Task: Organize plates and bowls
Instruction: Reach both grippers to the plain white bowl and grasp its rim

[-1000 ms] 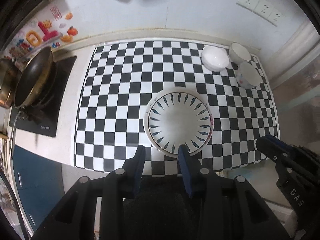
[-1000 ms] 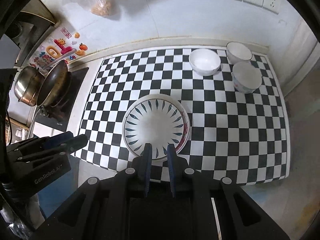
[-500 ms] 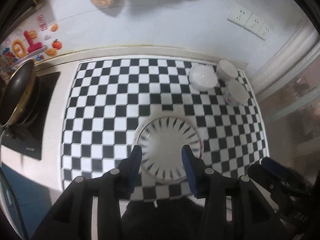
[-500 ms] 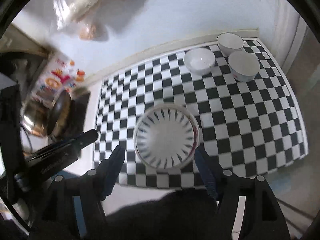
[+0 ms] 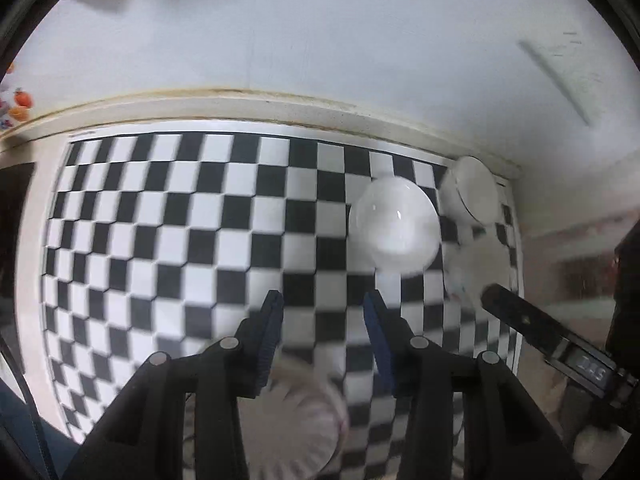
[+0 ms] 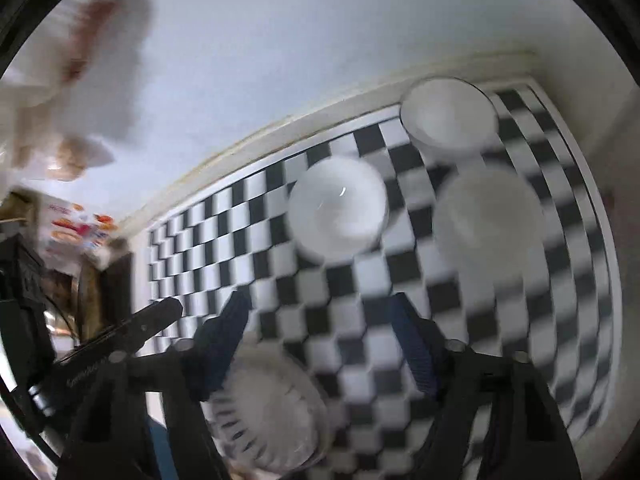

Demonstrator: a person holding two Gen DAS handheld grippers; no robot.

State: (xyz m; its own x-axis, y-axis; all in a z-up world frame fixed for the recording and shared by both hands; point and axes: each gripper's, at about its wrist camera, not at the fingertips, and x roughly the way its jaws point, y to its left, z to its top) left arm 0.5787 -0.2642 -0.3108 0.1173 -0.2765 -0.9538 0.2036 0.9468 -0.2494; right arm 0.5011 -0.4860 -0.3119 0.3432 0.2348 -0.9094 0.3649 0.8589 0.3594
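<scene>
A leaf-patterned plate (image 5: 296, 420) (image 6: 268, 416) lies on the checkered mat under both grippers. A white bowl (image 5: 394, 222) (image 6: 338, 208) stands at the back right. A second bowl (image 5: 474, 192) (image 6: 448, 114) stands near the wall, a third (image 6: 488, 216) in front of it. My left gripper (image 5: 324, 320) is open and empty, just short of the white bowl. My right gripper (image 6: 320, 324) is wide open and empty, between the plate and the bowls. Both views are blurred.
The checkered mat (image 5: 168, 220) covers the counter up to the white wall. A dark stove edge (image 5: 12, 208) is at the left; a pan and stickers (image 6: 76, 232) show there. The right gripper's finger (image 5: 532, 328) shows in the left view.
Both grippers have moved forward and down over the plate toward the bowls. The right gripper opened from nearly shut to wide. The left gripper stayed open.
</scene>
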